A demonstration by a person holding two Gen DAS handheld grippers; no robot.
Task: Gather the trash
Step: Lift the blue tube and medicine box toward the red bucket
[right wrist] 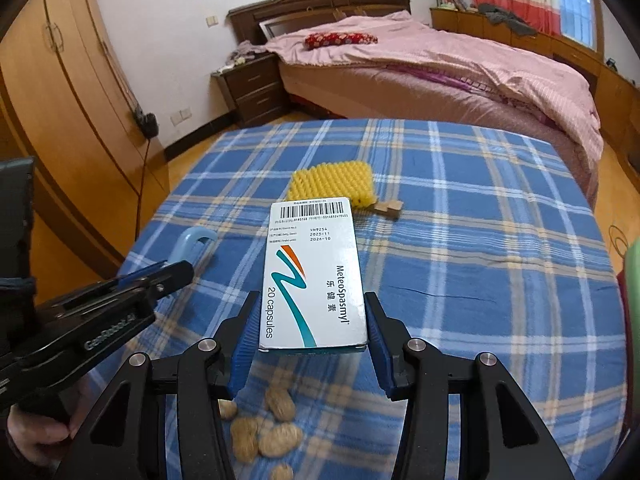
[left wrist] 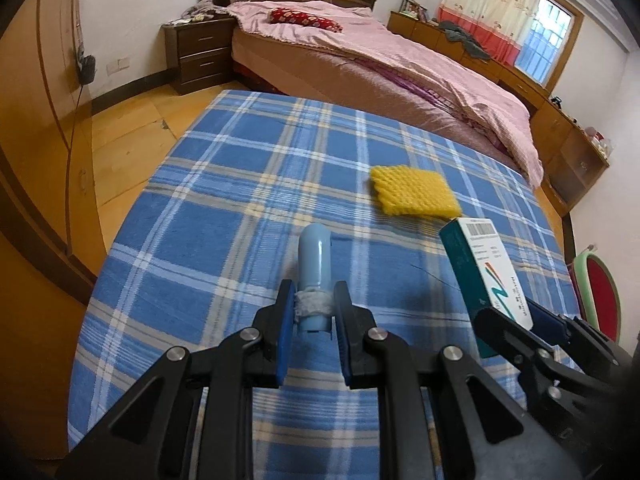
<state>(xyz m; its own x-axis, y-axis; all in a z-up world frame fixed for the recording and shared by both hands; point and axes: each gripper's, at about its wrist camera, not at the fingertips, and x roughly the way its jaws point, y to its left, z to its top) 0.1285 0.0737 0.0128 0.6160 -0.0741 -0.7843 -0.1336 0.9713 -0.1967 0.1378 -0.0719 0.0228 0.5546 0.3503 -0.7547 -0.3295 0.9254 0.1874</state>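
Left wrist: both claws tilt downward, left claw [left wrist: 313, 314] pinching blue hook [left wrist: 314, 268], right claw [right wrist: 311, 334] pinching medicine box [right wrist: 314, 276].

Both hand-held grippers are built of matte black linkage arms joined by round silver pivot pins, each finger faced with a ribbed blue pad [right wrist: 242, 344]. The left gripper [right wrist: 176, 270], seen side-on from the right wrist camera, carries white "GenRobot.AI" lettering along its black body. The person's hand [right wrist: 38, 430] wraps its black handle, with a dark sleeve edge behind it.
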